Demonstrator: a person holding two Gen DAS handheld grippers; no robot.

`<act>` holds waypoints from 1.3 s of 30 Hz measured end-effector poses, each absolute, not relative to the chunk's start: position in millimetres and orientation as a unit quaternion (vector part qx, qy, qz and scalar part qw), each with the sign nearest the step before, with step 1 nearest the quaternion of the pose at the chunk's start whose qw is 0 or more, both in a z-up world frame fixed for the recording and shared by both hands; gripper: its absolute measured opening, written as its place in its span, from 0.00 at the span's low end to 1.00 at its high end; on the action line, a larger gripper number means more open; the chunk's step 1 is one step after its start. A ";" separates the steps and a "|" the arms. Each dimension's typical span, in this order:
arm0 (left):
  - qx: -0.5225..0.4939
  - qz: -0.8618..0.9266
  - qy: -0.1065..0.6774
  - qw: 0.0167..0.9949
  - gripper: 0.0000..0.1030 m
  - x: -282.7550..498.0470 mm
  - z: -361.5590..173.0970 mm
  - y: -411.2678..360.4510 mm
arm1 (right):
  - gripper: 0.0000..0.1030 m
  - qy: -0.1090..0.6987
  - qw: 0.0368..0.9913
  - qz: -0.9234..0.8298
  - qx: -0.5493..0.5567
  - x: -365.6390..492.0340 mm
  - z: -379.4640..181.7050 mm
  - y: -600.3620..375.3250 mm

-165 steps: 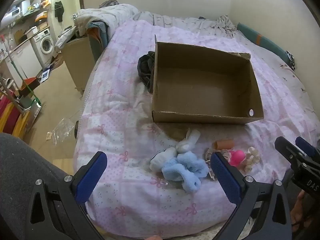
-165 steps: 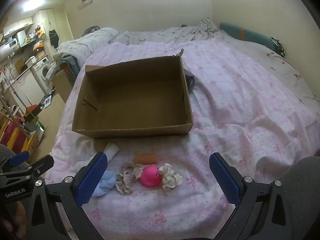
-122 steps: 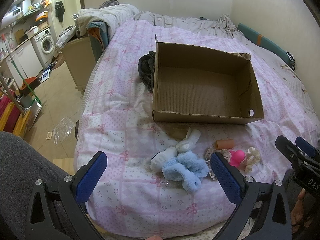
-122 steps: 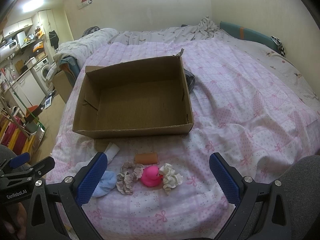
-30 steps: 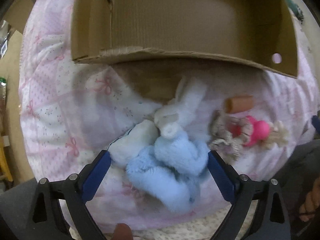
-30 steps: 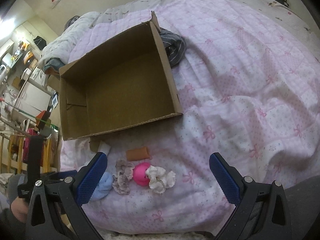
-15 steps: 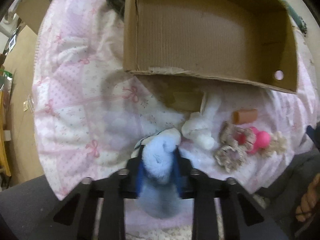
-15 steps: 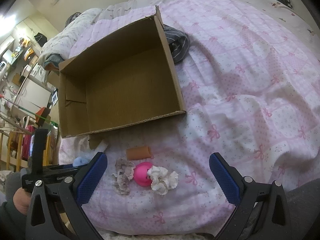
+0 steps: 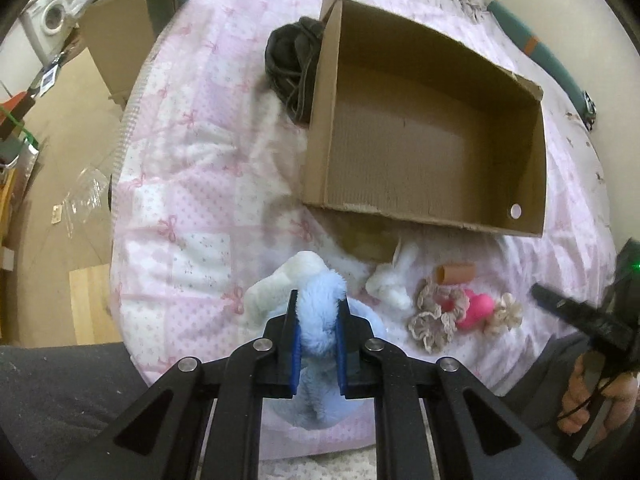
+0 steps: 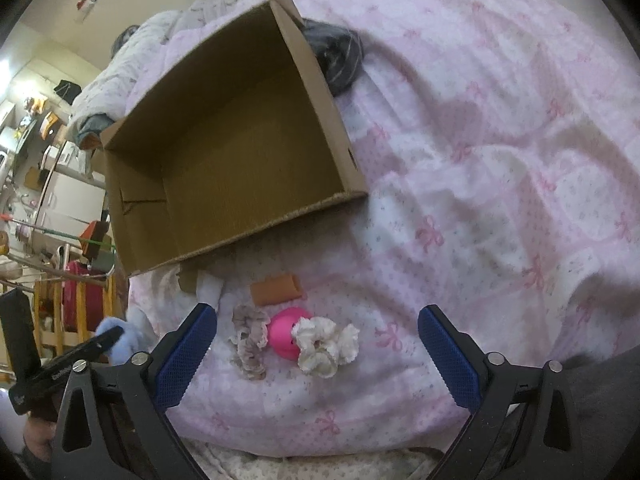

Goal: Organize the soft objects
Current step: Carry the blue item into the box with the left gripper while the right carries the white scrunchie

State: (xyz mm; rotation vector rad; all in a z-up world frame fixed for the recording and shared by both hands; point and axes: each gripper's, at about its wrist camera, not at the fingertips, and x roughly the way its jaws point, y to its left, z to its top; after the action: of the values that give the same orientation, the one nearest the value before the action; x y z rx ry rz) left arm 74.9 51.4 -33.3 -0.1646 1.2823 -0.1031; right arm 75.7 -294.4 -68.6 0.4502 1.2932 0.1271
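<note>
- The left tool [image 9: 316, 336] is clamped on a fluffy light-blue plush [image 9: 320, 312], low in the frame's centre, above the bed [image 9: 192, 184].
- The right tool [image 10: 316, 344] stands wide apart over a pink toy [image 10: 282, 334] between two scrunchies.
- The empty cardboard box [image 9: 432, 136] fills the upper centre; a white plush [image 9: 390, 286] and orange roll [image 9: 458, 273] lie between.

1. Bed [image 10: 500, 168] with pink-and-white bow-print quilt carries everything; fills both views.
2. Open cardboard box [image 9: 424, 136] sits on quilt; dark bundled cloth [image 9: 292, 64] touching its outer side wall.
3. Near front edge, just below box: white plush [image 9: 394, 284]; orange roll [image 10: 276, 289]; beige scrunchie [image 10: 250, 340]; pink rubber toy [image 10: 285, 338]; cream scrunchie [image 10: 326, 346]; last three touching in a row.
4. White fluffy piece [image 9: 276, 292] lies left of the row.
</note>
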 end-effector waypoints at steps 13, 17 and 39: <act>-0.087 -0.049 0.581 0.808 0.12 73.2 -35.1 45.4 | 0.15 0.651 0.744 0.057 0.138 75.2 -95.2 -262.6; -0.087 -0.043 0.568 0.817 0.12 71.5 -26.9 46.5 | 0.14 0.622 0.764 0.068 0.160 66.6 -78.1 -271.5; -0.011 -0.058 0.438 0.897 0.12 149.6 54.3 -8.2 | 0.14 0.480 0.843 0.163 0.181 123.8 6.3 -271.8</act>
State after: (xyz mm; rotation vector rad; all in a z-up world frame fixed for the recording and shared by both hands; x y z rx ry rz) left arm 149.6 -8.2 54.3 -0.0221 0.9078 -0.1194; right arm 123.8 -271.8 6.3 0.3816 1.0134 0.3448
